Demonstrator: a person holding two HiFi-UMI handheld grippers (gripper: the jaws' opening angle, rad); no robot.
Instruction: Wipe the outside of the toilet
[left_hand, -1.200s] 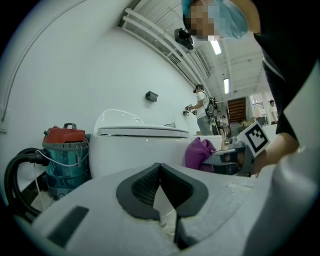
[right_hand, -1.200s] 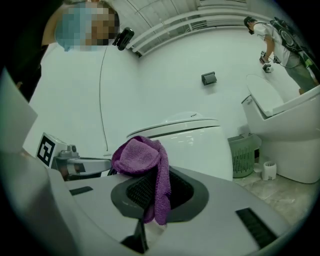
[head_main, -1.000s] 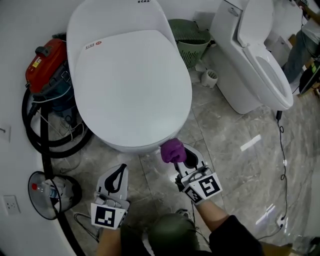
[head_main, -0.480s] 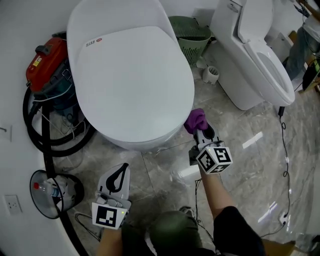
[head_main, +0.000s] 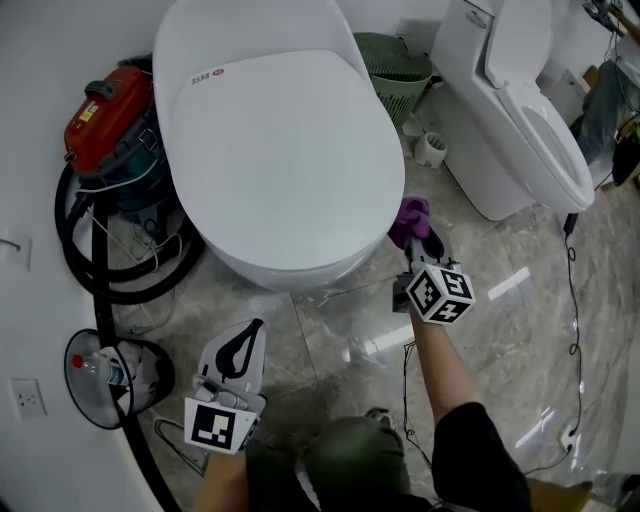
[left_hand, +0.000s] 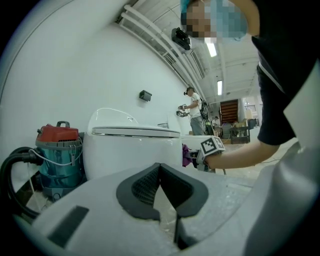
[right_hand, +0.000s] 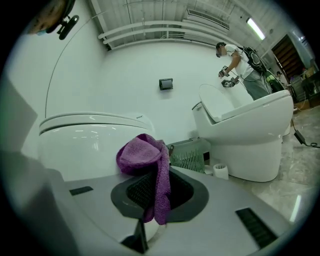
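While the right hand-held gripper (head_main: 418, 238) pinches a purple cloth (head_main: 410, 217) beside the toilet (head_main: 290, 150), the left one (head_main: 248, 335) hangs closed, empty.

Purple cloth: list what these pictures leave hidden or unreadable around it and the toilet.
- Contact between purple cloth and toilet: in the head view the overhanging bowl hides the side wall; in the right gripper view the cloth itself covers it.
- Foot of the toilet: head view, hidden beneath the bowl.
- Print on the red lid label: head view, too small.
- Tank of the second toilet: head view, cut off by the top edge.
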